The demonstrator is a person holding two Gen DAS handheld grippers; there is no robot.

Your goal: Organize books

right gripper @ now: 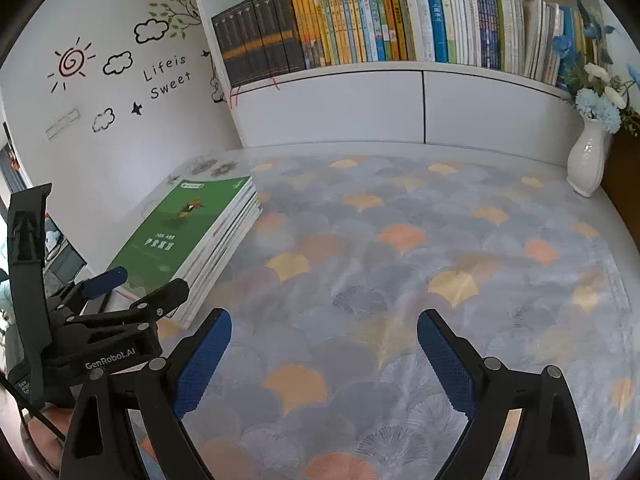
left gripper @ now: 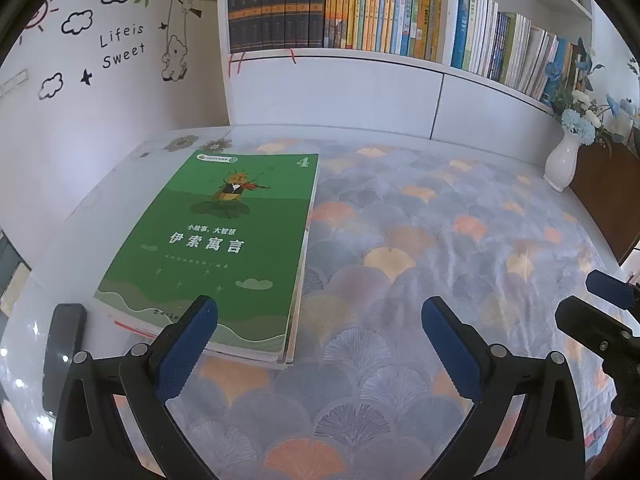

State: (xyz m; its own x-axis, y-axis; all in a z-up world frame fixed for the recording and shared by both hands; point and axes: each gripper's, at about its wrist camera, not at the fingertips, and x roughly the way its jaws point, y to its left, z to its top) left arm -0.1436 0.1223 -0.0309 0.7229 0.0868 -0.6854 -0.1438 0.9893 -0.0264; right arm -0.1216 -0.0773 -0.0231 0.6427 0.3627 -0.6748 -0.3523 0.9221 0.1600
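Here both grippers gape, apparently empty, beside the book stack [right gripper: 208, 236].

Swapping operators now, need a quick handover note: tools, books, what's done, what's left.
Left tool: open, empty, low over the table, its left finger over the near corner of the book stack.
Right tool: open, empty, over the bare tablecloth.
Stack lies flat at the table's left, green book on top.
Done: nothing gripped or shelved.
Left: move the stack to the bookshelf behind.
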